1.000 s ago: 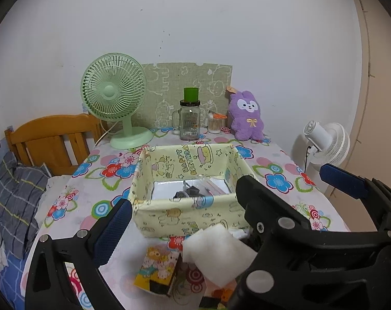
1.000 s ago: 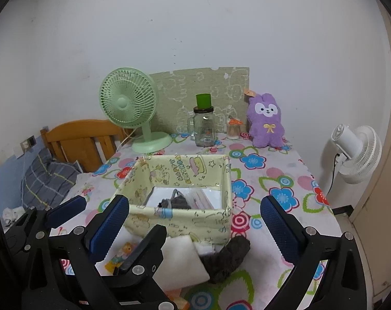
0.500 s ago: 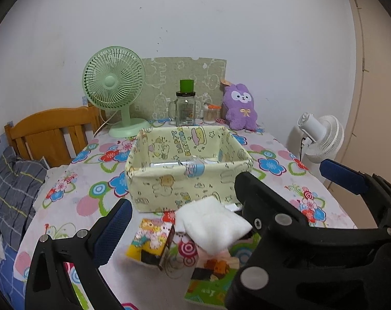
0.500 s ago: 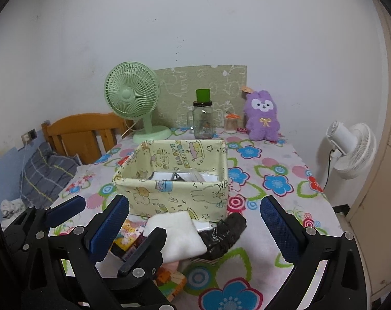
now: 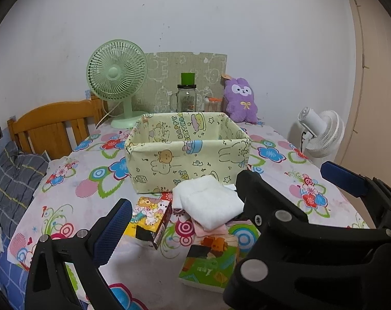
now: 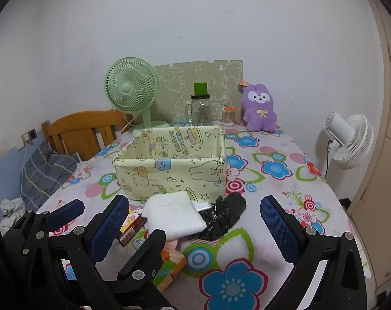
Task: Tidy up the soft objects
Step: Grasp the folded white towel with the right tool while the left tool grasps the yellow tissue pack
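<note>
Hovering over the near edge of the flowered surface, the left tool and right tool both stand with fingers wide apart, holding nothing. A folded white cloth lies on the surface just in front of the yellow fabric box, touching a crumpled black cloth beside it, with small printed boxes nearer the edge.

Your folded white cloth lies mid-frame before the yellow fabric box, with a crumpled black item touching its right edge.
</note>
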Demonstrator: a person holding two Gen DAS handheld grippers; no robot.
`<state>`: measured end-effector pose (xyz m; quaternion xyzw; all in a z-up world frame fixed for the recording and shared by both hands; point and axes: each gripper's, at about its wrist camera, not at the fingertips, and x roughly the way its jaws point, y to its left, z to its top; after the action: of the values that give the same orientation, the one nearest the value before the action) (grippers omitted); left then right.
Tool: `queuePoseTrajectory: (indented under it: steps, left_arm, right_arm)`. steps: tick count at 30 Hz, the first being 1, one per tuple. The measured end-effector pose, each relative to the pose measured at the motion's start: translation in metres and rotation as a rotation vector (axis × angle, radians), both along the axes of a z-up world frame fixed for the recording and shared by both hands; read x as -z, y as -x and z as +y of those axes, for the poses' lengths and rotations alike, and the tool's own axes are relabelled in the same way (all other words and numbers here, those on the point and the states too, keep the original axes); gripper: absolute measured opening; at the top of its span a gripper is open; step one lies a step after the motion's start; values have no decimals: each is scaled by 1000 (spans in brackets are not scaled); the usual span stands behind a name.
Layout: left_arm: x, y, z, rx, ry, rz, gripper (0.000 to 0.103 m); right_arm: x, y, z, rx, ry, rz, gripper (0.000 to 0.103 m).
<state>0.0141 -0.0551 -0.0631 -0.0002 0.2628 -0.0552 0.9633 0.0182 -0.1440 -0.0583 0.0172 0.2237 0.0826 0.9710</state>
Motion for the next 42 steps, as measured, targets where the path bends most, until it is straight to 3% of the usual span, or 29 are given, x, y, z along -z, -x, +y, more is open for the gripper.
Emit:
queuePoseTrajectory:
  steps: [13, 22, 29, 36, 42]
  left_arm:
    - [36, -7, -3, -4, 5, 92, 101]
    - [53, -17, 8, -42, 14, 160, 85]
    - [61, -21, 18, -44, 47, 203, 64]
    - [58, -20, 23, -60, 23, 189, 62]
    - [54, -27, 40, -129, -21, 187, 62]
  right_arm:
    - [37, -9, -3, 19, 4, 84, 102]
    - [57, -20, -3, 8, -9, 154, 102]
    - [63, -25, 3, -2, -7, 183, 102]
    - [64, -27, 8, -8, -15, 211, 102]
    - [62, -29, 17, -7, -57, 241, 102]
